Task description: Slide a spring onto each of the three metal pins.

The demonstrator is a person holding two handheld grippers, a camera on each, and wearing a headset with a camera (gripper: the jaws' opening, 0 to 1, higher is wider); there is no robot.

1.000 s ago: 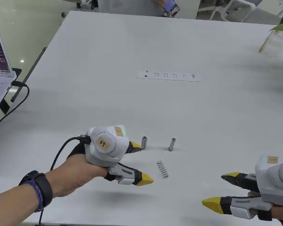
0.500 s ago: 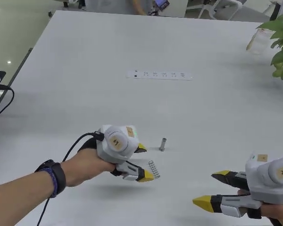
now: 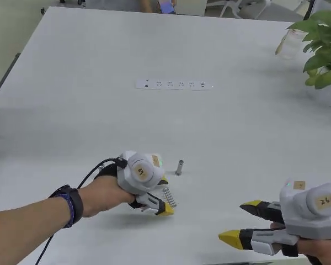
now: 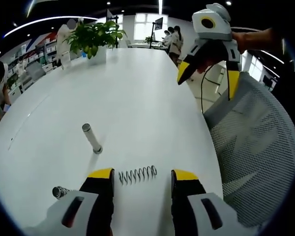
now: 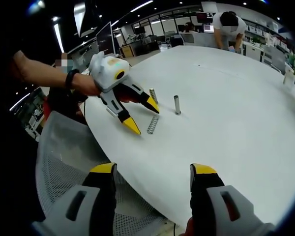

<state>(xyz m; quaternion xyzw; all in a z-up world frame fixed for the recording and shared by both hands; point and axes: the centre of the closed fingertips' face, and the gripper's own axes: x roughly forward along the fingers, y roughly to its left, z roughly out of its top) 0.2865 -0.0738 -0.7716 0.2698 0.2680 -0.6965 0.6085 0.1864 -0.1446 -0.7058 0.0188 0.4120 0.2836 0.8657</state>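
left hand-held gripper (image 3: 165, 196): a hand is gripping its body; its jaws are standing apart, the yellow tips hanging low over the desk (image 3: 237, 138) and straddling the loose spring.
loose spring (image 4: 137, 174): lying flat on the desk, crosswise between the left hand-held gripper's two tips. In that gripper's own view it is sitting clear of both.
bare pin (image 4: 92, 138): standing upright a little beyond the left hand-held gripper's tips, on its left-jaw side, apart from the loose spring.
sprung pin (image 5: 153, 95): standing just beside the left hand-held gripper's far jaw, with coils wrapping around it.
right hand-held gripper (image 5: 153, 169): its jaws are gaping wide and gripping nothing. It is hovering by the near desk edge and pointing toward the left hand-held gripper, well apart from the spring and both pins.
power strip (image 3: 174, 84): lying well beyond both hand-held grippers, toward the middle of the desk.
plant (image 3: 321, 40): standing far ahead of the right hand-held gripper, by the desk's far corner.
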